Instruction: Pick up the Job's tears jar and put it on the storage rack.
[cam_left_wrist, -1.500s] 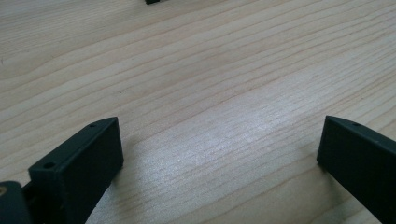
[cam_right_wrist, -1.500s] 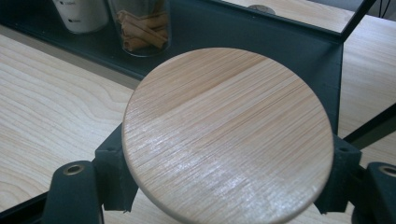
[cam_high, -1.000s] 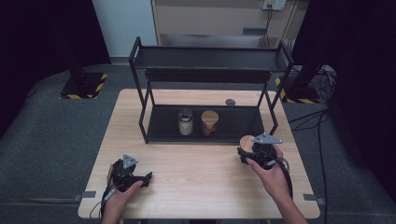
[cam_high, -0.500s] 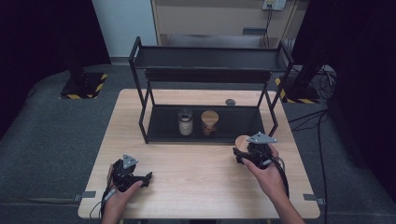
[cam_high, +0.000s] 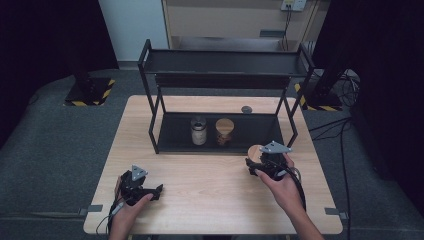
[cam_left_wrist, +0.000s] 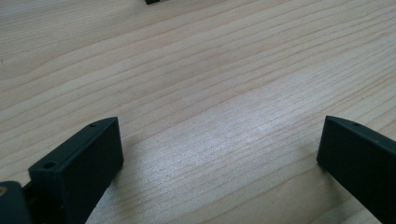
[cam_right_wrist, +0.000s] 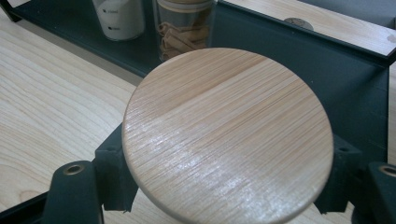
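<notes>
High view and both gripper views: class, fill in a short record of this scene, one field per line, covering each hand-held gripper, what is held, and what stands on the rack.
Surface: wooden table
Left hand-held gripper: jaws open, nothing between them, low over bare wood
Right hand-held gripper: shut on a jar with a round wooden lid, just in front of the rack
Rack: black metal, two shelves
Lower shelf: white jar beside a clear jar of brown sticks
Behind rack: small dark disc on the table

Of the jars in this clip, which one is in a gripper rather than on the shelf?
The wooden-lidded jar, clamped in the right gripper before the rack; the other two jars stand on the bottom shelf.
</notes>
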